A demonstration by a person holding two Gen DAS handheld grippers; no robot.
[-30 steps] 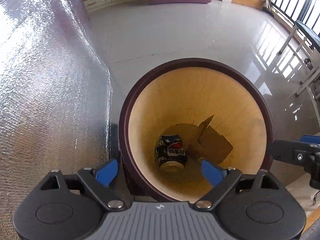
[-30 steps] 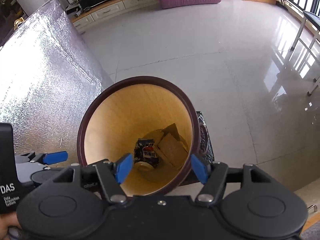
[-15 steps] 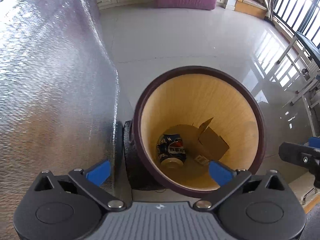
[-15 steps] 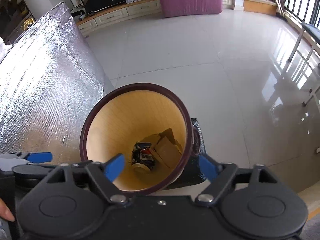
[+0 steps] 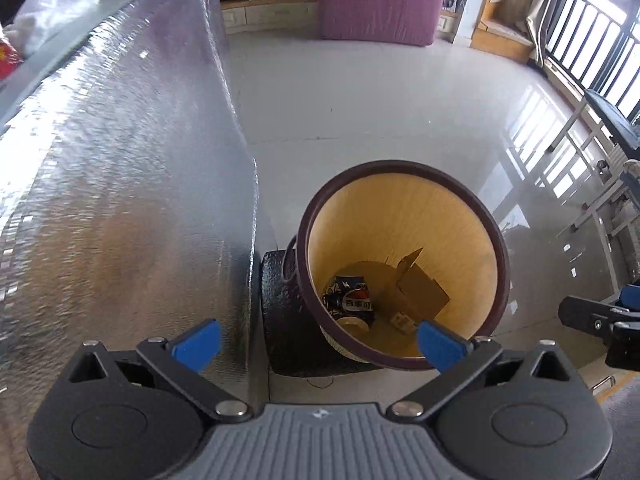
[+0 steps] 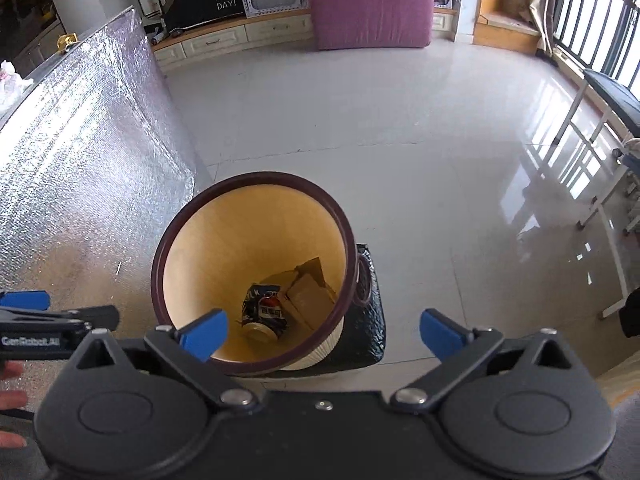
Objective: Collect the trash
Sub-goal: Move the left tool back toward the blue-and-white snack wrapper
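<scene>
A round bin (image 5: 486, 208) with a dark brown rim and yellow inside stands on the floor below both grippers. A crushed blue Pepsi can (image 5: 350, 300) and a brown cardboard piece (image 5: 422, 292) lie at its bottom; the right wrist view shows the same bin (image 6: 344, 220), can (image 6: 266, 310) and cardboard (image 6: 310, 300). My left gripper (image 5: 318, 342) hangs above the bin's near left edge, open and empty. My right gripper (image 6: 324, 334) hovers over the bin's near right edge, its jaws still opening with nothing between them.
A tall silver foil-covered panel (image 5: 120, 200) stands directly left of the bin. A black textured block (image 5: 280, 320) sits against the bin's base. White metal furniture legs (image 6: 600, 200) stand at the right, a purple cushion (image 6: 368, 4) at the far wall.
Both grippers have risen away from the bin, which looks smaller now. The right gripper's jaws have spread wider, and the left jaws a little wider.
</scene>
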